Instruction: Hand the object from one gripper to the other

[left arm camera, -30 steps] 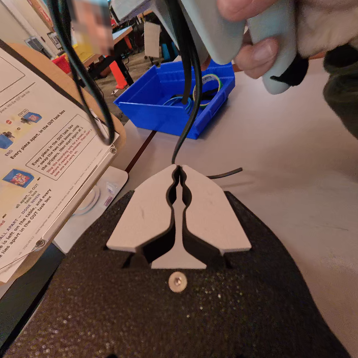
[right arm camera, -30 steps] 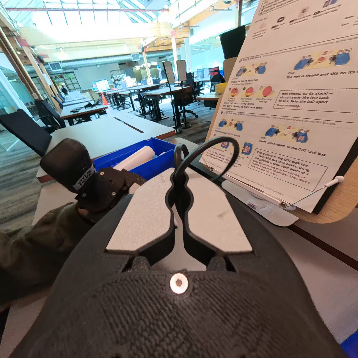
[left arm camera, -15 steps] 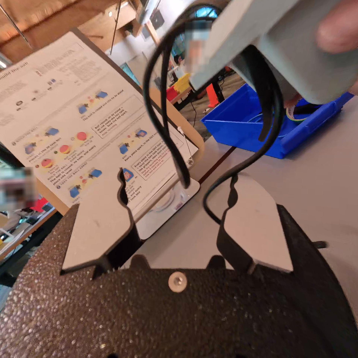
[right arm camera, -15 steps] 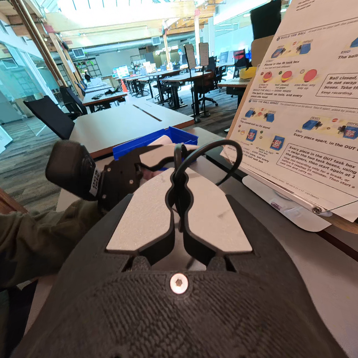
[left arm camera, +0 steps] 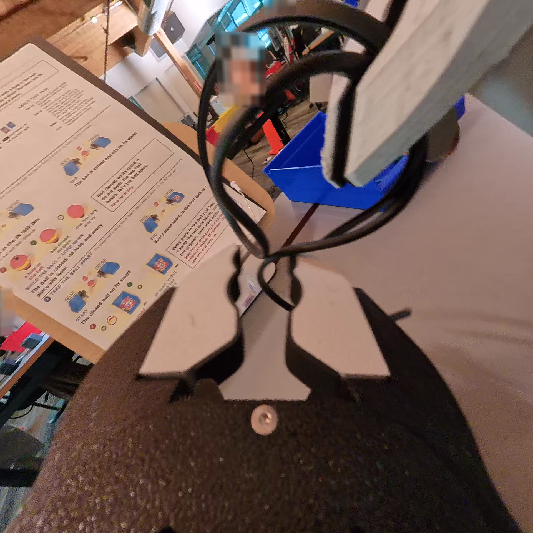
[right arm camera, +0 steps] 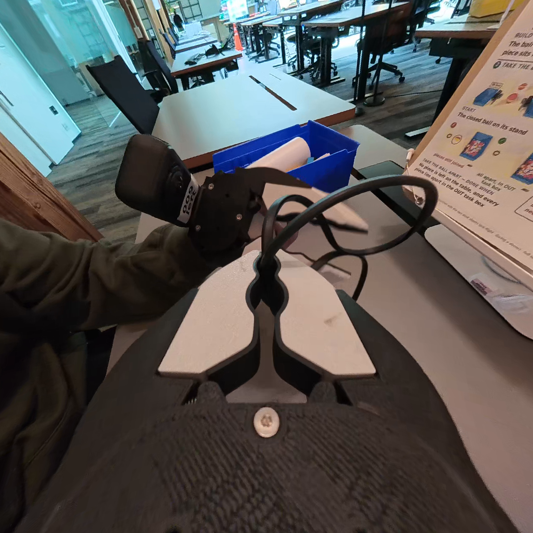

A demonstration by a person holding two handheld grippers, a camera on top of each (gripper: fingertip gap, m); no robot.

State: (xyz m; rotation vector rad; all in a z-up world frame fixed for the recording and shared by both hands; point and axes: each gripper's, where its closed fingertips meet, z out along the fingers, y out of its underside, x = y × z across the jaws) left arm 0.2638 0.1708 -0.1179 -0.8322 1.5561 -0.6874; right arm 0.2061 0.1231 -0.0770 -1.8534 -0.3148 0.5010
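A black cable (left arm camera: 210, 161) hangs in loops between the two grippers. My right gripper (right arm camera: 266, 259) is shut on the cable (right arm camera: 415, 180) at its fingertips and holds it above the table. In the left wrist view the right gripper's grey fingers (left arm camera: 403, 101) fill the upper right. My left gripper (left arm camera: 264, 256) is open, jaws a narrow gap apart, with a loop of the cable between the fingertips, lying against the right finger. The left gripper (right arm camera: 346, 222) also shows in the right wrist view, held in a hand with a dark green sleeve.
An instruction board (left arm camera: 101, 202) stands tilted on the grey table (left arm camera: 447, 288), close to the cable; it also shows in the right wrist view (right arm camera: 490, 144). One blue bin (left arm camera: 302, 184) sits behind the cable. Another blue bin (right arm camera: 326, 170) holds a white roll. The left gripper's tips are roughly 8 centimetres from the right gripper's.
My left gripper was shut on the cable end, opened wide, and its jaws have now come closer together around a cable loop. My right gripper stayed shut on the cable.
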